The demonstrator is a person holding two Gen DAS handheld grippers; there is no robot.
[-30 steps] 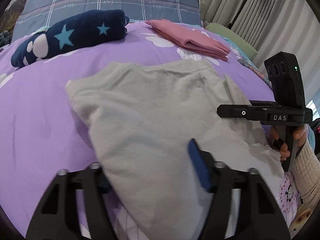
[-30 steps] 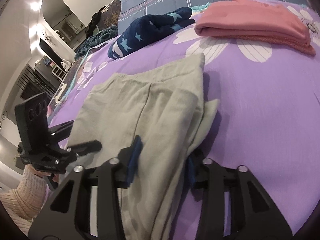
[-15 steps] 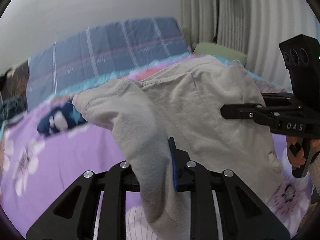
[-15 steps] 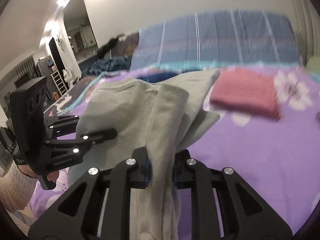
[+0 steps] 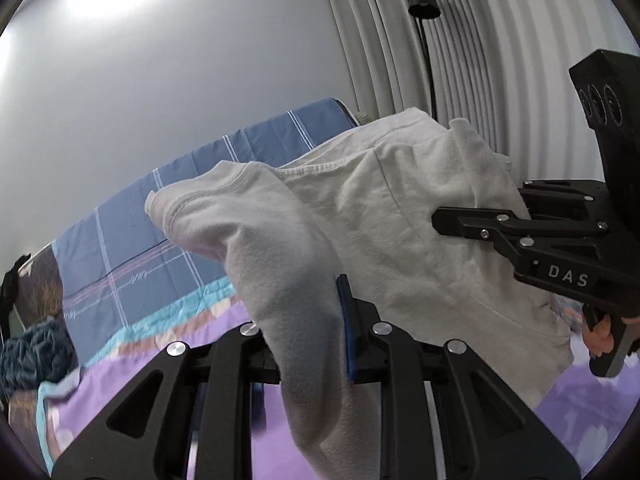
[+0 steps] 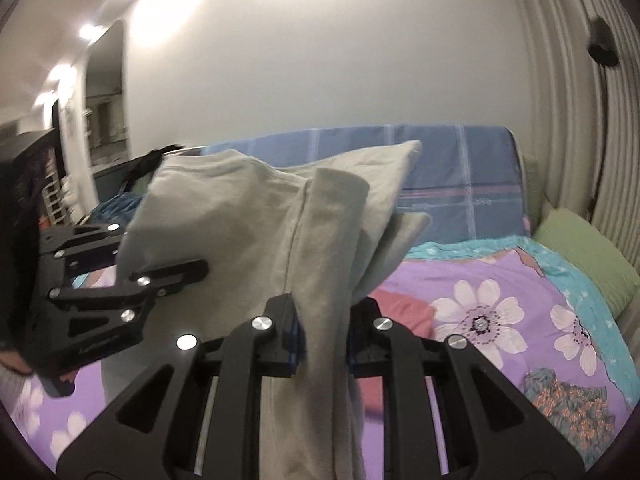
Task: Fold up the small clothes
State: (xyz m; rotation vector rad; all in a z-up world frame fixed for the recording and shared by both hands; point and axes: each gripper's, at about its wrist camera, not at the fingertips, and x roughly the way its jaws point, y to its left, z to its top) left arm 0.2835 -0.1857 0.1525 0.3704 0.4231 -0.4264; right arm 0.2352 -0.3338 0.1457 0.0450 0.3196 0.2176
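Observation:
A pale grey garment [image 5: 360, 216] hangs in the air between both grippers, lifted off the purple flowered bed [image 5: 592, 408]. My left gripper [image 5: 308, 332] is shut on one edge of it, the cloth bunched between the blue pads. My right gripper [image 6: 322, 320] is shut on the other edge of the grey garment [image 6: 256, 216]. Each gripper shows in the other's view: the right one [image 5: 480, 224] at right, the left one [image 6: 168, 276] at left. The garment's far end sticks up and droops.
A folded pink garment [image 6: 400, 312] lies on the bed [image 6: 500, 280] behind the cloth. A blue checked pillow [image 6: 460, 176] and a green pillow [image 6: 580, 256] are at the head. Pleated curtains and a floor lamp [image 5: 424, 4] stand to the right.
Both grippers shut on the garment's edges and lifted it off the bed. Both views have tilted up, so wall and curtains fill the top.

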